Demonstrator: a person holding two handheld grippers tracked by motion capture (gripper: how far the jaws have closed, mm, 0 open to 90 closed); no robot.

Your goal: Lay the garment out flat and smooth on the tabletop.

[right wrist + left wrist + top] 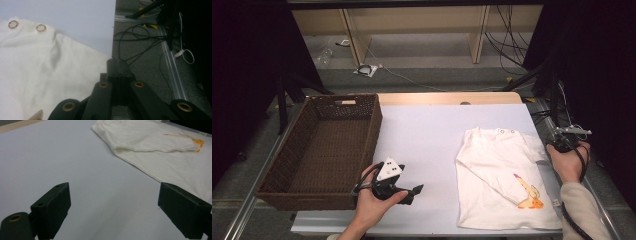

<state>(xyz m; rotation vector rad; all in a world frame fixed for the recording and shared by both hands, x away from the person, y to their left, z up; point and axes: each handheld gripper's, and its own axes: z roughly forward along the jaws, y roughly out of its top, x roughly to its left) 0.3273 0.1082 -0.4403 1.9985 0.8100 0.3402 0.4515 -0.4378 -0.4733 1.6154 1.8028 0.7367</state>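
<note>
I have the table (427, 130) with the basket (319, 150) at its left and the white shirt (502, 180) lying flat at its right, one sleeve folded across. My left gripper (409, 192) hovers wide apart over bare table beside the shirt. My right gripper (120, 75) sits pressed together at the shirt's right edge, seemingly pinching nothing. I'd judge folding goes best grabbing hem and shoulder together.

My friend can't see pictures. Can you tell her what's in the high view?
A small white shirt with an orange cartoon print lies flat on the right of a pale table, and an empty brown wicker basket sits at the left. The left gripper is open over bare table; the right gripper is at the shirt's right edge.
</note>
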